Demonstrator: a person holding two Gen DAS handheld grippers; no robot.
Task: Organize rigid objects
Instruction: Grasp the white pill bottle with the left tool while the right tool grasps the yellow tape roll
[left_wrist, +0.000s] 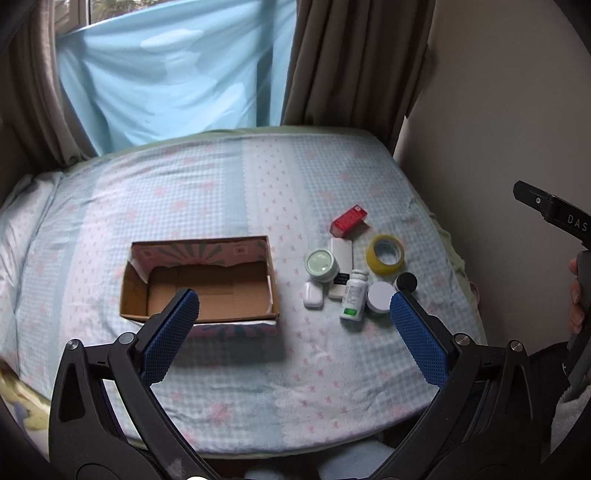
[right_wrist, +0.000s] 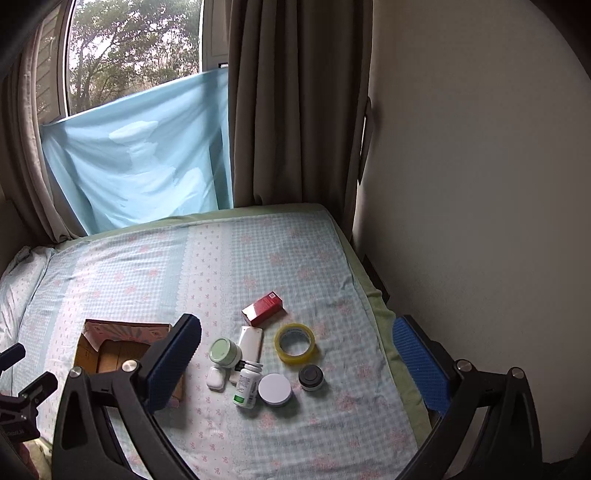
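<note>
Both claws gaping wide, empty, above the bed (left_wrist: 258, 177).
Left claw (left_wrist: 295, 306), right claw (right_wrist: 295, 336); open cardboard box (left_wrist: 199, 280) centre-left, small items clustered centre-right around a tape roll (left_wrist: 385, 254).

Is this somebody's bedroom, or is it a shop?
Most likely a bedroom at home. The things lie on a bed with a flowery sheet, brown curtains hang by a window with trees outside, and a cardboard box sits on the bed for tidying.

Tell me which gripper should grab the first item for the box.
Probably the right gripper: it is open and the item cluster, such as the tape roll, lies between its fingers. The left gripper, also open, faces the cardboard box more.
</note>
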